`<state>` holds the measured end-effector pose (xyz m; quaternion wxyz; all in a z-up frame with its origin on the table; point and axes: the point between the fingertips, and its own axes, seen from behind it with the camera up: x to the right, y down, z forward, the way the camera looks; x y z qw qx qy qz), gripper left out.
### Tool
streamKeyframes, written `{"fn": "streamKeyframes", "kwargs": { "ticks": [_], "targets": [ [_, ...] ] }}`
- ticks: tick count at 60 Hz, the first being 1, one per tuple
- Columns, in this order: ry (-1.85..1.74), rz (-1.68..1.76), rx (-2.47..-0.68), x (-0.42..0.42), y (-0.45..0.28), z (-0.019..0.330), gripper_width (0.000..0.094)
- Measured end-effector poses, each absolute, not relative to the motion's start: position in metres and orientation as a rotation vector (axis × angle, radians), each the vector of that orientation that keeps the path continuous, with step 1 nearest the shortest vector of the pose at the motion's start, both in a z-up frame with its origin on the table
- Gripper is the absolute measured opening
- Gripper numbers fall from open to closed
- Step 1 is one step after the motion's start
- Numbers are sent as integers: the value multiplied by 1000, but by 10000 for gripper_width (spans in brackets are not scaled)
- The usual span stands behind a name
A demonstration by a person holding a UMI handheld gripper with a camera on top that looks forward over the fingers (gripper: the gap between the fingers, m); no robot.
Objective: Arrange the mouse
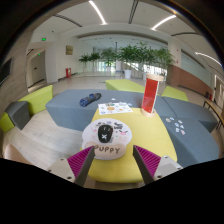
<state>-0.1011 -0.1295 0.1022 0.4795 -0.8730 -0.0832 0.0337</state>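
Fingers [112, 165] apart, nothing clamped. Mouse [106, 135], white with printed face, sits just ahead, centred between tips, on yellow bench [150, 135]. Long axis hard to judge. Red box [150, 95] beyond.

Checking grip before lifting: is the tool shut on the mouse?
Open. The mouse rests on the yellow table between the tool fingers, gaps either side.

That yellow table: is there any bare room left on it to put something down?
Yes. The yellow table is bare right of the white mouse, which sits between the open gripper's fingers. The grey part past the red card is mostly free beyond small white bits. It is crowded around the papers and dark object.
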Motion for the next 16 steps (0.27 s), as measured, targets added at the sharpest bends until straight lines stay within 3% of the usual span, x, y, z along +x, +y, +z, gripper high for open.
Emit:
{"fn": "streamKeyframes", "kwargs": {
  "ticks": [8, 16],
  "targets": [
    [-179, 54, -2109, -69, -142, 99, 836],
    [-180, -5, -2144, -36, -141, 74, 832]
  ]
}}
